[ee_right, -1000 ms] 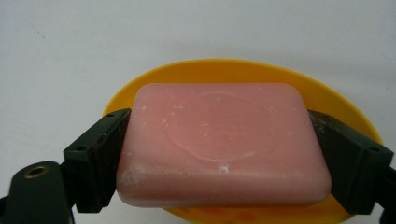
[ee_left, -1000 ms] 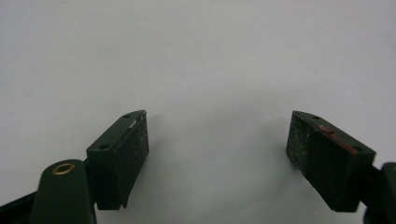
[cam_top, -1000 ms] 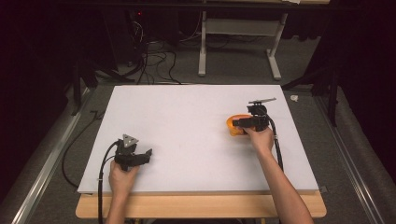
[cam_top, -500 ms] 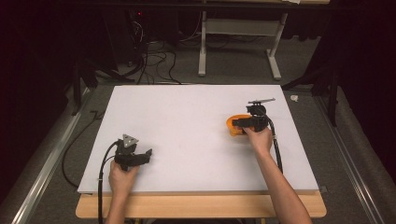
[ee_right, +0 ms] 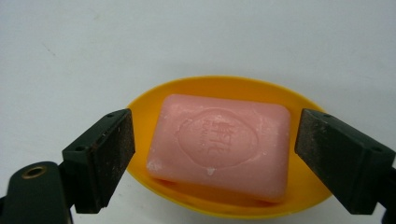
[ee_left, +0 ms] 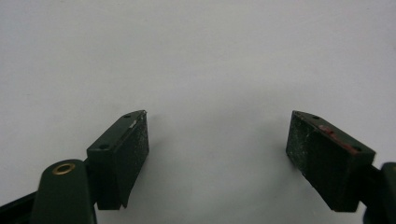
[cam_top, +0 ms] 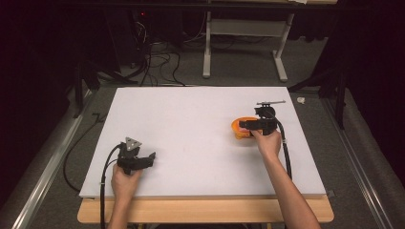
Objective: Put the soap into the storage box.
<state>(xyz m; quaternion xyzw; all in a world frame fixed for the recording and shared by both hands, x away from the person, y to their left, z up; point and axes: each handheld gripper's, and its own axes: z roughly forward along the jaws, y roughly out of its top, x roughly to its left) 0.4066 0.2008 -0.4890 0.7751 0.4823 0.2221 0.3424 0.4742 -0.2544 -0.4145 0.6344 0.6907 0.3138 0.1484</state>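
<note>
Pink rectangular soap bar [ee_right: 219, 144] with an embossed oval stamp lies flat in a shallow orange oval plastic dish [ee_right: 144, 105], at the centre of the right gripper view. In the high view the dish [cam_top: 237, 126] sits right of centre on the white table board [cam_top: 191, 124], and the bar cannot be made out there.

The right gripper [ee_right: 212, 154] is spread wide. Its jaws stand one at each short end of the bar, apart from it, and nothing is clamped. The left gripper [ee_left: 217, 154] is likewise spread, with only bare white board between its jaws. In the high view it rests at the lower left [cam_top: 138, 161], well apart from the dish.

Handling, as a judgement:
- The bar looks rigid and dense, and moderately heavy for its bulk.
- Its surface appears dry and chalky, so slip should be modest. The rounded edges may let it squirm under pressure.
- Hard clamping may dent or mark it.
- The dish is probably light and may slide or tip if the bar is dragged.
- Take hold across the two short ends, low on the flat sides and above the dish rim.

Hard to make out: the stamp lettering is not legible. The bar's underside and the near rim of the dish are hidden or cut off at the bottom of the frame.
</note>
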